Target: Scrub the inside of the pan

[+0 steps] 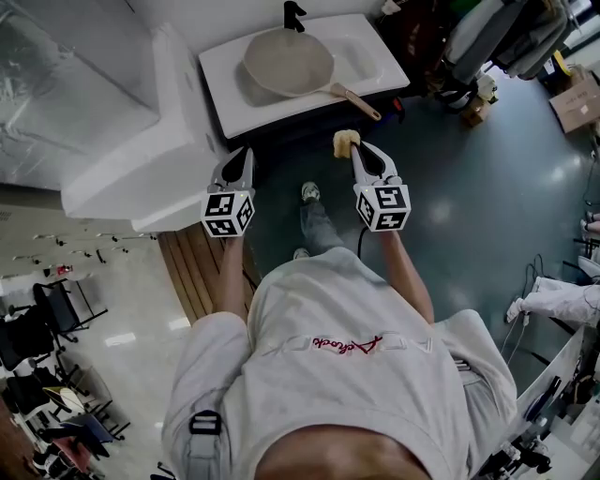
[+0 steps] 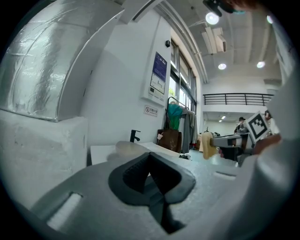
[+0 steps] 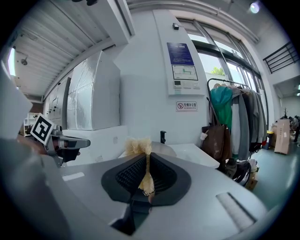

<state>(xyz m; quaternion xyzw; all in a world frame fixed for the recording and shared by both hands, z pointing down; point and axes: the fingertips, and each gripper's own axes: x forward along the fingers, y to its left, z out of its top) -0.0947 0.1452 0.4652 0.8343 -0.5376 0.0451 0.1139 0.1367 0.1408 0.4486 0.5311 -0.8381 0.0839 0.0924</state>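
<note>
A beige pan (image 1: pixel 288 61) with a wooden handle (image 1: pixel 354 100) rests in the white sink (image 1: pixel 375 75), its handle pointing to the front right. My right gripper (image 1: pixel 359 147) is shut on a yellowish scrubbing cloth (image 1: pixel 345 142), held in the air just in front of the sink. In the right gripper view the cloth (image 3: pixel 140 148) is pinched between the ribbed pads (image 3: pixel 130 174). My left gripper (image 1: pixel 240 155) is shut with nothing in it, level with the right one and short of the sink's front edge. Its closed jaws fill the left gripper view (image 2: pixel 151 161).
A black tap (image 1: pixel 293 14) stands behind the pan. A large white block (image 1: pixel 141 141) with a foil-covered hood (image 1: pixel 56 84) flanks the sink on the left. Boxes (image 1: pixel 574 98) and bags lie on the dark floor at the right. A coat rack (image 3: pixel 229 117) stands beyond.
</note>
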